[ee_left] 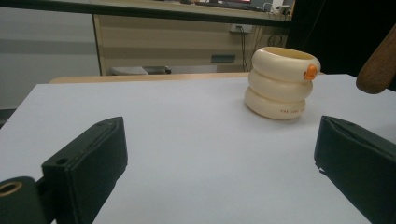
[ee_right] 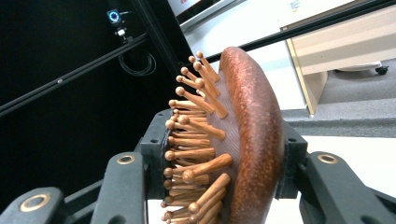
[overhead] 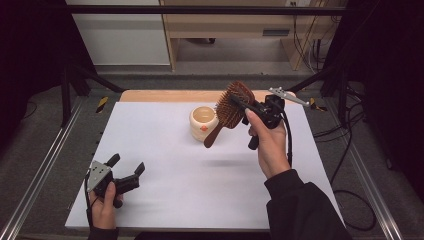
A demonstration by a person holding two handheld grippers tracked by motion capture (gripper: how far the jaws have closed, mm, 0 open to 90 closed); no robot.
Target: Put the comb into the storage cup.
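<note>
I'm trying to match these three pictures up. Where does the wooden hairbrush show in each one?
High view: the hairbrush is upper middle, held above the table by the right gripper, handle slanting down towards the cream cup.
Left gripper view: just its handle tip, at the right edge near the top.
Right gripper view: its head fills the centre, bristles facing left, clamped between the black fingers.
Shared landmark: the white table top.

one wooden paddle hairbrush [overhead: 231, 109], held up at the far right. one cream ringed cup [overhead: 202, 122] with one orange mark, standing far of centre on one white table sheet [overhead: 175, 165]. two handheld grippers: the left gripper [overhead: 126, 167] at near left, the right gripper [overhead: 250, 106] at far right.
</note>
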